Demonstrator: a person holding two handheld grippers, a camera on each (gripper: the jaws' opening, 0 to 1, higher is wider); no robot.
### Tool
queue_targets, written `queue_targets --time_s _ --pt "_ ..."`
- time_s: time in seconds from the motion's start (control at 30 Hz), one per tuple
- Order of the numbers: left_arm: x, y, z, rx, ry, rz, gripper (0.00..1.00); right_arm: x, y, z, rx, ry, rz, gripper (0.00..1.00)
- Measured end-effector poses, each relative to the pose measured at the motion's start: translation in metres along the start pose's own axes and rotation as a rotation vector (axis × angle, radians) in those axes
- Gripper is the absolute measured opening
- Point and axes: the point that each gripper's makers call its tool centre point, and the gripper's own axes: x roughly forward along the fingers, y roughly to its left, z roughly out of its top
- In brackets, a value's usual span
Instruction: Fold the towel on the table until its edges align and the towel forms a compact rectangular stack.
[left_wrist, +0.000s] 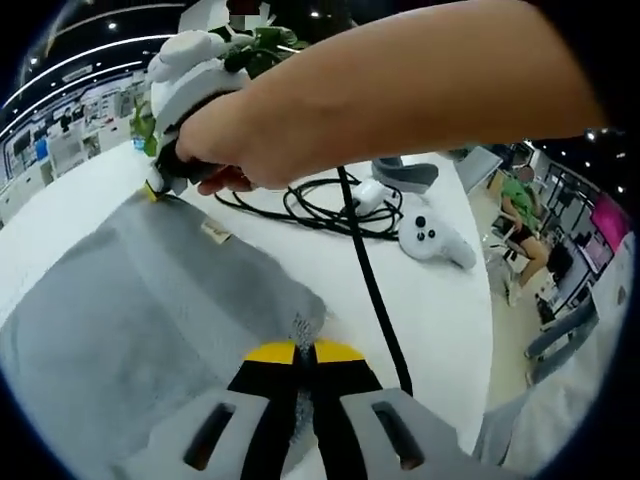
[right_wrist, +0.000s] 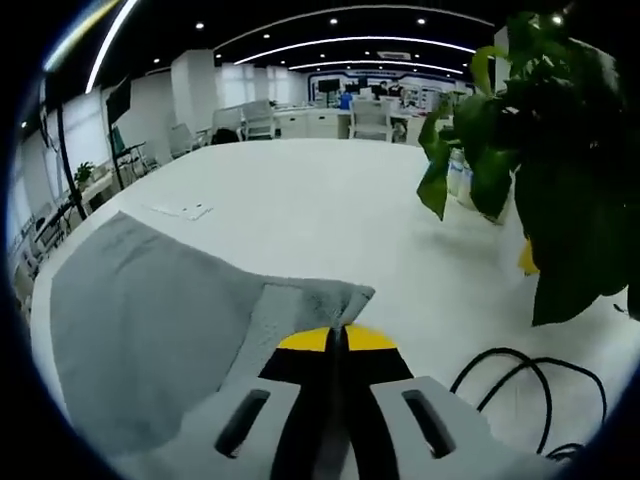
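A grey towel (left_wrist: 130, 310) lies spread on the white table (left_wrist: 440, 320). My left gripper (left_wrist: 300, 352), with yellow-tipped black jaws, is shut on the towel's near corner. At the towel's far corner, a hand holds my right gripper (left_wrist: 160, 186), its tips down on the cloth edge. In the right gripper view, the right gripper (right_wrist: 335, 338) is shut on a corner of the towel (right_wrist: 140, 310), which is lifted into a small folded peak; the rest of the cloth spreads to the left.
A coiled black cable (left_wrist: 330, 205) and white controllers (left_wrist: 432, 238) lie beyond the towel, and one cable strand runs past my left jaws. A leafy plant (right_wrist: 540, 160) stands to the right, and a small paper (right_wrist: 182, 210) lies farther out. The table edge (left_wrist: 492, 330) is at the right.
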Motion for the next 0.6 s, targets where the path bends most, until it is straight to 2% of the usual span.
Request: queue_targets --time_s 0.13,0.2,0.27,0.37,0.6 --pt "-0.014 -0.002 0.012 0.019 -0.043 -0.006 0.03 -0.004 0.008 0.016 -0.037 -0.014 -0.011 0.01" --pt "-0.02 -0.003 0.016 0.053 -0.058 -0.014 0.03 -0.008 0.01 0.022 -0.107 -0.004 -0.023 0.01" --pt "-0.026 -0.001 0.021 0.053 -0.073 -0.019 0.03 -0.017 0.014 0.029 -0.094 -0.006 -0.035 0.01" --pt "-0.036 0.0 0.026 0.05 -0.086 -0.048 0.03 -0.027 0.018 0.04 -0.12 -0.005 -0.054 0.01" --pt "-0.069 0.008 0.033 0.064 -0.13 -0.057 0.03 -0.044 0.034 0.067 -0.052 -0.026 -0.068 0.01"
